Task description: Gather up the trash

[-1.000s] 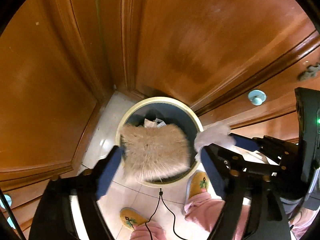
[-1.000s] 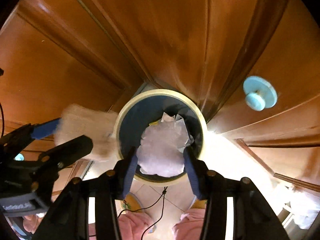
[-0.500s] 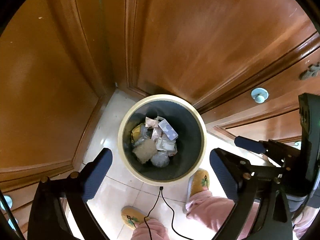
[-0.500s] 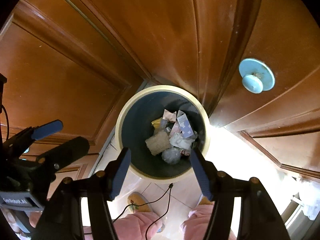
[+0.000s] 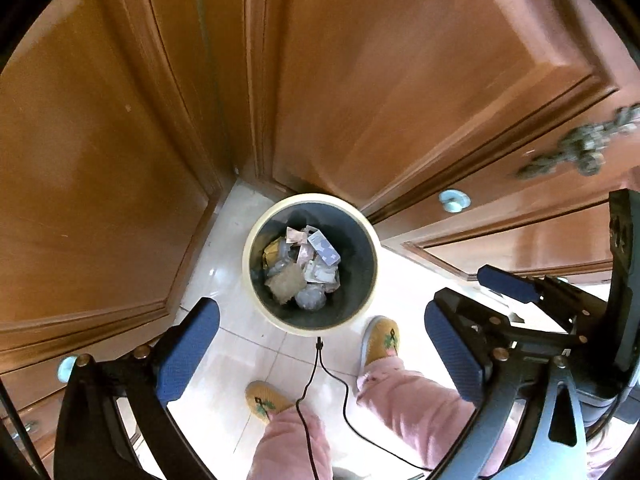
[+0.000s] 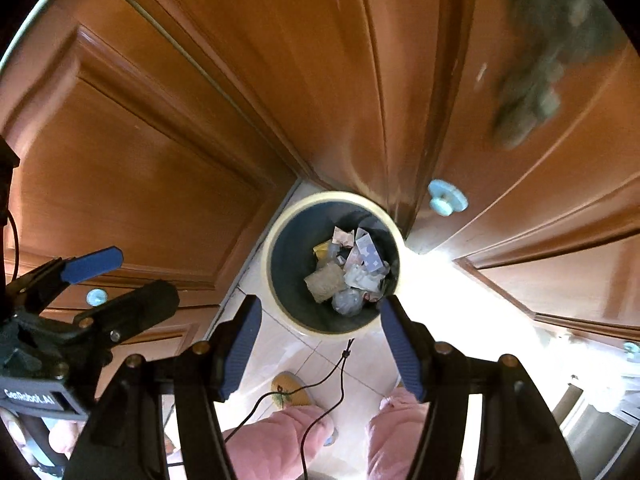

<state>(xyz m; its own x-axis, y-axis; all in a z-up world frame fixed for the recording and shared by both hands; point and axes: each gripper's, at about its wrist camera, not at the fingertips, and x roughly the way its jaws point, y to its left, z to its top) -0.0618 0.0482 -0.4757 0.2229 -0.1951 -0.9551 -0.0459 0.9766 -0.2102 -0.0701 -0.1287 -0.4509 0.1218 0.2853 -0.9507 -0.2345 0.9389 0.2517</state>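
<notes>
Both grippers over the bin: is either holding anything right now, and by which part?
Nothing is held. The left gripper has empty jaws, still opening; the right gripper is open and empty too. The trash lies in the bin below.

Round cream-rimmed waste bin with dark grey inside (image 5: 370, 236), upright on pale floor tiles. Lying loose at bin's bottom: crumpled tan paper wad (image 5: 286, 282), clear plastic ball (image 5: 311, 299), pale printed wrappers (image 5: 322, 250).

Glossy varnished brown wooden cabinet doors (image 5: 380, 80); shiny pale floor tiles (image 5: 224, 364); round cream-rimmed bin (image 5: 256, 284), matt dark inside, holds crumpled paper trash (image 5: 304, 268).
</notes>
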